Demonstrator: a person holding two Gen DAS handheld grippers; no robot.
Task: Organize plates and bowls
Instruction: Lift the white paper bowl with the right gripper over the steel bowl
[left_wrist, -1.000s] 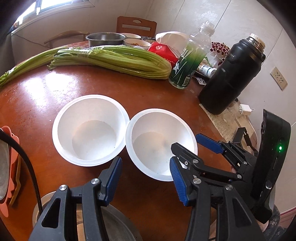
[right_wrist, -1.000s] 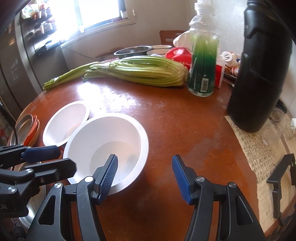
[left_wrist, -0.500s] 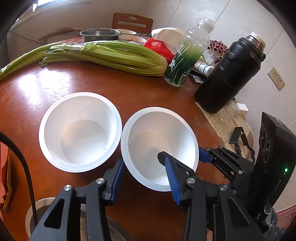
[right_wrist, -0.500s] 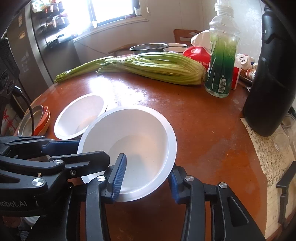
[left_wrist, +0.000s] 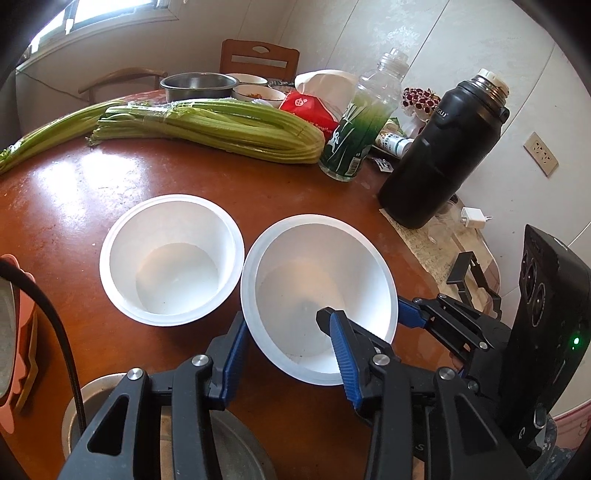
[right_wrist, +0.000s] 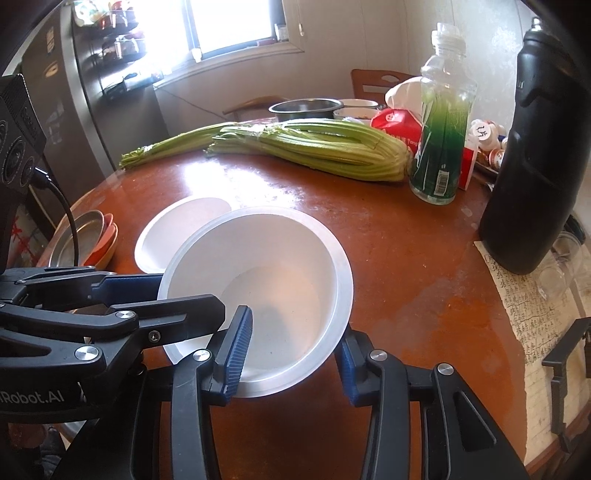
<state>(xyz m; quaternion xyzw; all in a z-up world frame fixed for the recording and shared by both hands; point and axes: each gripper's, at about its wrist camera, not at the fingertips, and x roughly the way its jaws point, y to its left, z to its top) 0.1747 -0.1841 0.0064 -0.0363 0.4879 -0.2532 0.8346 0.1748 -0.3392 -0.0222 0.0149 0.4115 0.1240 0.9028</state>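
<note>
Two grippers, one white bowl

The nearer white bowl (left_wrist: 317, 295) was tilted over the brown table (left_wrist: 74, 192), its rim straddled by both claws: the left gripper (left_wrist: 288, 354) had one blue pad inside and one outside the near wall, and the right gripper (right_wrist: 291, 350) did the same from its side, though whether either was actually pinching tight I couldn't tell. The second white bowl (left_wrist: 171, 258) sat flat just beside it. Further back lay celery (left_wrist: 207, 129), a green bottle (left_wrist: 358, 136) and a black thermos (left_wrist: 443, 155).
</note>
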